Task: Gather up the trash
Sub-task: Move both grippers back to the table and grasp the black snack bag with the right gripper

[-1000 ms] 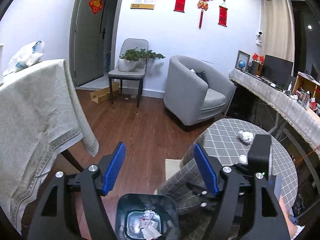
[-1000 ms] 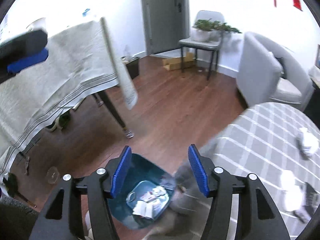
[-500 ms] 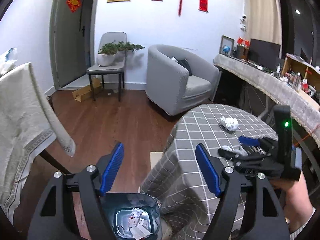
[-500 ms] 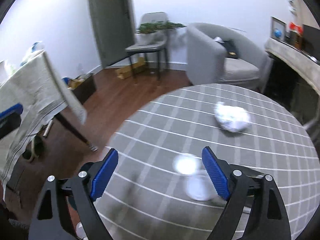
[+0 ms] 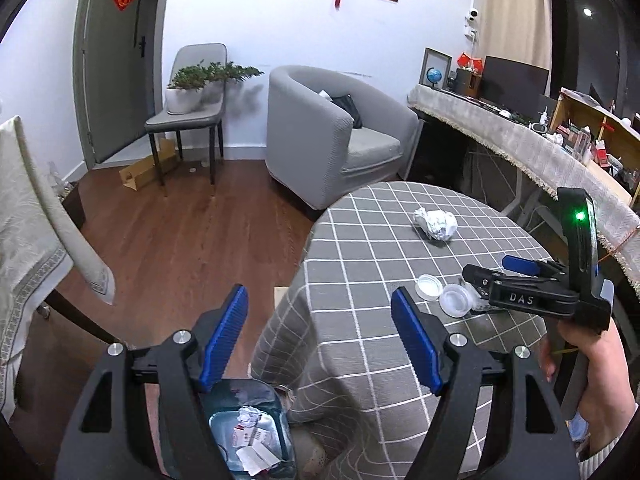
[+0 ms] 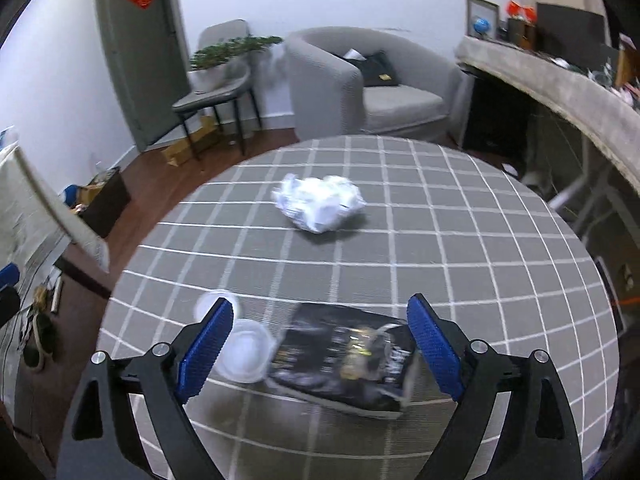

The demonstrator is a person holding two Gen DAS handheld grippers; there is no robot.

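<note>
**Right gripper over the table's trash, left one above the bin**

Since a second ago the right gripper (image 6: 320, 346) has swung away from the floor bin and now hangs low over the round table (image 6: 480, 240), while the left gripper (image 5: 320, 340) has turned so that the table fills more of its view. Both have their blue-padded fingers spread wide and neither holds anything.

Around the table stand a grey armchair (image 5: 320, 128), a grey chair carrying a potted plant (image 5: 188, 88), a flattened cardboard box (image 5: 144, 166) on the wooden floor, and a long cloth-covered counter (image 5: 520, 144) with a dark monitor. A second cloth-draped table (image 5: 28, 232) hangs in at the left. The checked cloth drops down the near side of the round table, just beside the bin, and nothing lies between the right gripper's fingers and the items below them.

The trash on the table is in three lots. A crumpled white paper ball (image 6: 320, 204) sits near the middle, well apart from the rest. A black glossy packet (image 6: 344, 360) lies flat between the right gripper's fingers, slightly blurred. Just beside its left edge are two small clear plastic lids (image 6: 244, 350), touching or nearly so; the left finger partly hides them.

The bin (image 5: 248, 436), dark blue-green, stands on the floor beneath the left gripper, against the table's skirt, with crumpled paper and printed scraps inside.
</note>
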